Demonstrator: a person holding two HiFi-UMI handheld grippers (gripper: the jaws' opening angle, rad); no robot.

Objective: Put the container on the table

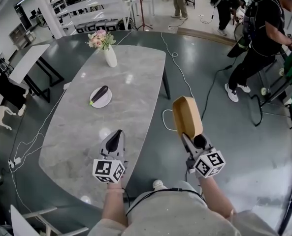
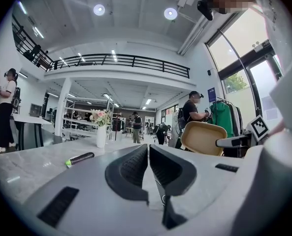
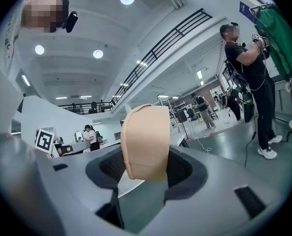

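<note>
The container [image 1: 186, 116] is a tan oval tray with a raised rim, held on edge. My right gripper [image 1: 191, 140] is shut on its near end, and it hangs over the dark floor just off the right side of the grey marble table [image 1: 136, 82]. In the right gripper view the container [image 3: 146, 141] stands upright between the pads. My left gripper [image 1: 117, 135] is shut with nothing in it, level above the table's near end. The left gripper view has the container [image 2: 203, 137] off to the right of its closed jaws [image 2: 148, 163].
On the table stand a white vase of flowers [image 1: 108, 50] at the far end and a white plate [image 1: 100, 98] with a dark eggplant mid-left. Cables [image 1: 178, 68] trail over the floor to the right. A person in black [image 1: 264, 38] stands by a rack at the far right.
</note>
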